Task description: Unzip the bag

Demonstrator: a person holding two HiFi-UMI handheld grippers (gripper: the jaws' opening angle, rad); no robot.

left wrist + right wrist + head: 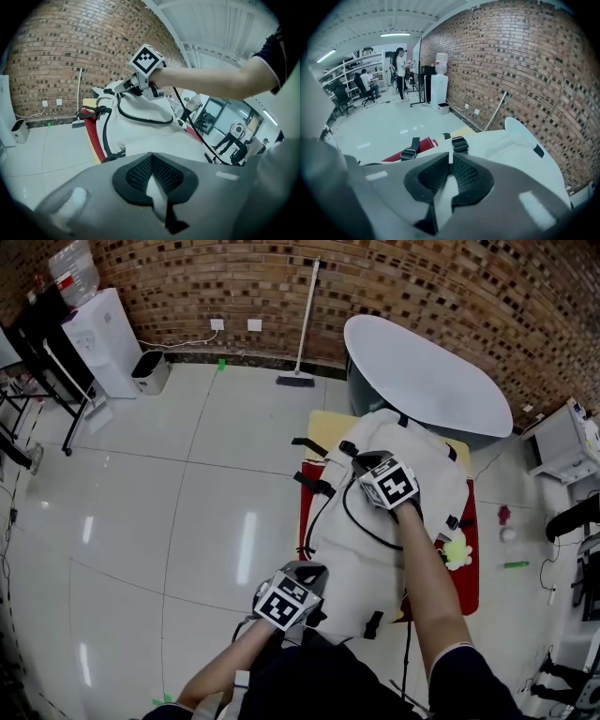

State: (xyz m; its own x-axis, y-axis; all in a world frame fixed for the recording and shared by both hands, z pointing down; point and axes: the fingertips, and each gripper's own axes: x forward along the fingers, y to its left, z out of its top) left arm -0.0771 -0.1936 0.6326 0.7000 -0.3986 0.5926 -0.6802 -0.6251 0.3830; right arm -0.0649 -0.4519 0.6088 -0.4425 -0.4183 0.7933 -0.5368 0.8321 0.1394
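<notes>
A white bag with black straps lies on a low red table. A black zipper line curves across its top face. My right gripper is at the bag's far upper end; in the right gripper view its jaws are shut with a thin white strip, apparently the zipper pull, between the tips. My left gripper is at the bag's near left corner. Its jaws are shut on white bag fabric. The left gripper view also shows the bag and the right gripper.
A white oval tub stands behind the table. A broom leans on the brick wall, and a water dispenser is at far left. A yellow-green toy lies on the table's right side. Black buckles sit ahead of the right jaws.
</notes>
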